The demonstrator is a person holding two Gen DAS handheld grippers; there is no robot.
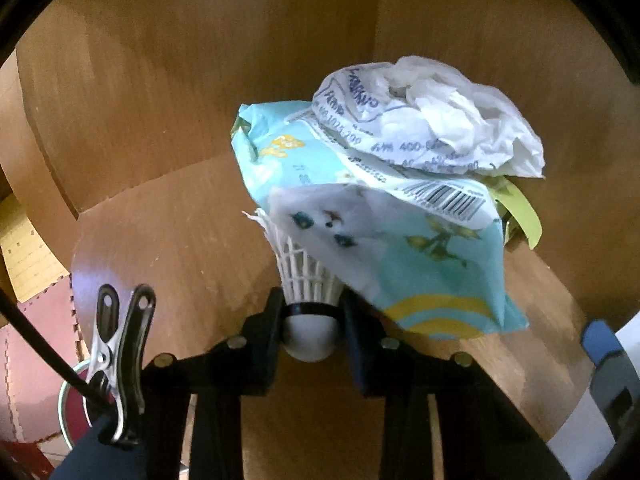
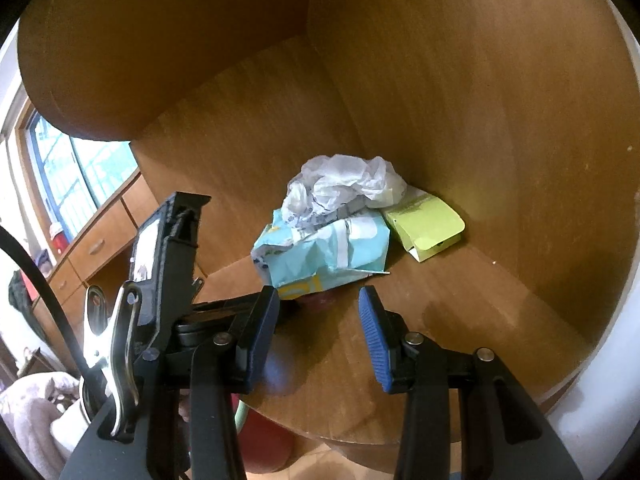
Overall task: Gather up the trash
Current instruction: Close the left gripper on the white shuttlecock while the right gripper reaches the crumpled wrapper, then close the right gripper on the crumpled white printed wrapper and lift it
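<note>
My left gripper [image 1: 311, 320] is shut on the cork of a white shuttlecock [image 1: 304, 272], whose feathers poke under a light blue tissue packet [image 1: 360, 240]. A crumpled white plastic bag [image 1: 432, 120] lies on the packet, and a lime green carton [image 1: 520, 212] lies behind it. All sit on a wooden shelf [image 1: 180, 240]. In the right wrist view the packet [image 2: 328, 252], the bag [image 2: 344, 184] and the carton [image 2: 428, 224] lie in the shelf corner. My right gripper [image 2: 320, 328] is open and empty, just in front of the packet.
Wooden walls [image 2: 480, 100] close the shelf at the back and right. The left gripper's body [image 2: 164, 248] shows at left in the right wrist view. A window and wooden drawers [image 2: 92, 248] are far left. A puzzle-mat floor [image 1: 36, 340] lies below.
</note>
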